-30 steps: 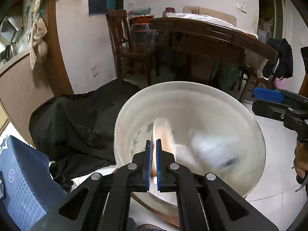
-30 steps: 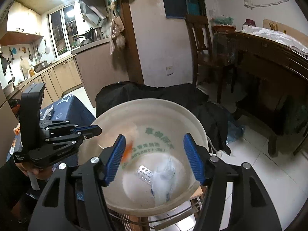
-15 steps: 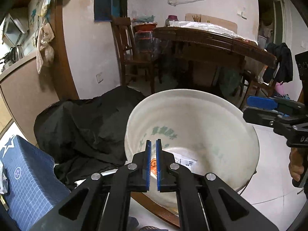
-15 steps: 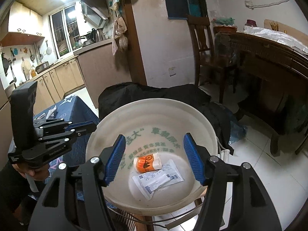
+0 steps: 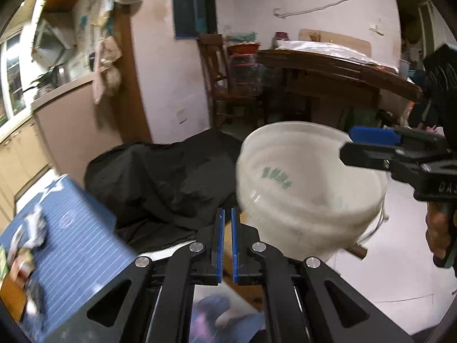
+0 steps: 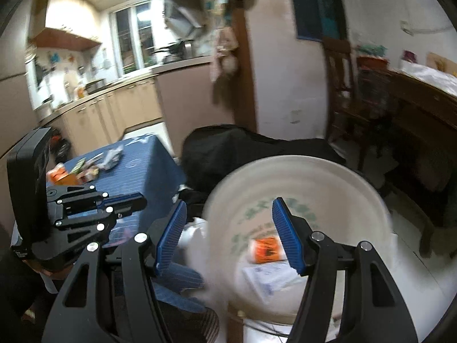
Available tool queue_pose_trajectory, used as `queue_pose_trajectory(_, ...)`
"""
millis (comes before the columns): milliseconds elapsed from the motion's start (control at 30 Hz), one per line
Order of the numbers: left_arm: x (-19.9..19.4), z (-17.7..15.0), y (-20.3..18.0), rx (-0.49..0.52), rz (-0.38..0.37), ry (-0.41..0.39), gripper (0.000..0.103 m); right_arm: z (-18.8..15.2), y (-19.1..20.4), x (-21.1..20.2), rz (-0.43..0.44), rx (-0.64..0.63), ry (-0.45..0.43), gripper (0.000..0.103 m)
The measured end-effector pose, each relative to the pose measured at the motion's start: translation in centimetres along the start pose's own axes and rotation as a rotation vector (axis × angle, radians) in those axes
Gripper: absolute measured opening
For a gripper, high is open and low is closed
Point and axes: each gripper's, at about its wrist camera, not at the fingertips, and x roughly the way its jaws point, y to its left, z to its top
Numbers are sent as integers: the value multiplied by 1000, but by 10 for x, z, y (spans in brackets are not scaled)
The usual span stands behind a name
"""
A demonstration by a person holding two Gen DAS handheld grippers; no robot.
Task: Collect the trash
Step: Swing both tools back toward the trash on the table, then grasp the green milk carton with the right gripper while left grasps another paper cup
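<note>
- Bench (image 6: 142,168): the blue striped cloth covers it. You see it at the left of both views. A loose scatter of wrappers (image 6: 85,168) lies on its far end; blur hides what each piece is.
- Black cloth (image 5: 171,180): a crumpled dark heap sits between the bench and the white bucket, touching the bench edge in the left wrist view.
- White bucket (image 6: 357,183): it stands to the right of the bench, mouth up, with green lettering on its inner wall. In the left wrist view (image 5: 300,200) you see it from the side, ahead and to the right of your left claw.
- Right claw (image 6: 228,234): your jaws stand apart with nothing between the pads. The left finger hangs outside the bucket rim; the right finger hangs over the bucket mouth. The same claw shows side-on at the right of the left wrist view (image 5: 360,143), over the bucket's far rim, with your hand (image 5: 440,228) on its grip.
- Left claw (image 5: 226,243): your jaws are clenched, pads almost touching, and no item is visible between them. The claw points over the edge of the black cloth, just left of the bucket. In the right wrist view (image 6: 125,200) it hovers above the bench.
- Trash already in the bucket: a white printed packet (image 6: 271,277) lies flat on the bottom.
- An orange packet (image 6: 267,248) lies just beyond the white one, touching it, partly behind your right claw's right finger.
</note>
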Motion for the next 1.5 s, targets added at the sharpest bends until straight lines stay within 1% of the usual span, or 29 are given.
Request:
queue_pose_trajectory(67,-18,-18,15,-26,28,9,5,-4,25,9,55,-38,8,60)
queue_pose_trajectory(100,-25,-26,22,-44,48,14,7,-6,39,15,87,-59,17,60)
queue_pose_trajectory(167,-46,-48,43,-95,109,20,14,-12,66,28,140,-103,41,60)
queue_pose_trajectory(200,-55,-58,52,-120,138,25,16,-14,79,35,164,-125,55,60)
queue_pose_trajectory(233,-69,-73,66,-159,183,34,19,-17,91,41,186,-142,68,60)
queue_pose_trajectory(267,-77,-82,75,-182,207,40,20,-20,103,48,211,-157,83,60)
queue_pose_trajectory(300,-89,-96,88,-220,252,50,20,-23,120,56,251,-175,103,60)
queue_pose_trajectory(400,-118,-130,113,-301,333,71,21,-32,160,70,335,-220,140,60)
queue_pose_trajectory(467,-141,-157,131,-365,398,95,23,-37,185,78,384,-253,163,60)
queue_pose_trajectory(567,-169,-186,152,-430,483,120,27,-47,224,88,456,-308,207,60)
queue_pose_trajectory(633,-188,-204,166,-469,532,123,32,-50,255,95,515,-377,235,60)
queue_pose_trajectory(667,-197,-211,174,-489,561,123,34,-50,276,97,553,-441,240,60)
queue_pose_trajectory(700,-204,-212,178,-501,583,123,35,-50,294,97,582,-497,235,62)
queue_pose_trajectory(733,-214,-219,187,-520,611,117,37,-49,306,97,603,-541,226,72)
queue_pose_trajectory(767,-223,-226,193,-539,632,110,40,-46,324,97,631,-596,209,85)
queue_pose_trajectory(833,-241,-235,207,-582,670,85,46,-38,353,98,682,-687,164,93)
queue_pose_trajectory(867,-249,-239,215,-601,685,74,48,-34,369,99,705,-734,142,98)
queue_pose_trajectory(900,-252,-239,219,-613,695,68,49,-32,376,100,726,-767,140,98)
queue_pose_trajectory(933,-258,-242,226,-628,706,64,51,-28,393,106,741,-820,139,98)
queue_pose_trajectory(1000,-265,-246,238,-638,727,64,52,-25,419,118,730,-900,135,98)
queue_pose_trajectory(1033,-268,-248,244,-639,733,62,53,-24,425,121,734,-925,137,98)
queue_pose_trajectory(1067,-271,-249,248,-640,739,60,55,-22,434,127,739,-956,139,98)
queue_pose_trajectory(1167,-280,-256,262,-644,760,49,64,-23,454,143,768,-1065,167,98)
queue_pose_trajectory(1267,-288,-263,276,-655,778,39,70,-26,471,154,778,-1157,199,98)
queue_pose_trajectory(1333,-293,-267,284,-661,791,35,70,-27,478,160,798,-1225,234,98)
queue_pose_trajectory(1433,-300,-273,297,-678,807,25,73,-33,491,166,793,-1341,256,98)
queue_pose_trajectory(1500,-303,-276,304,-693,809,16,75,-36,499,171,793,-1407,286,98)
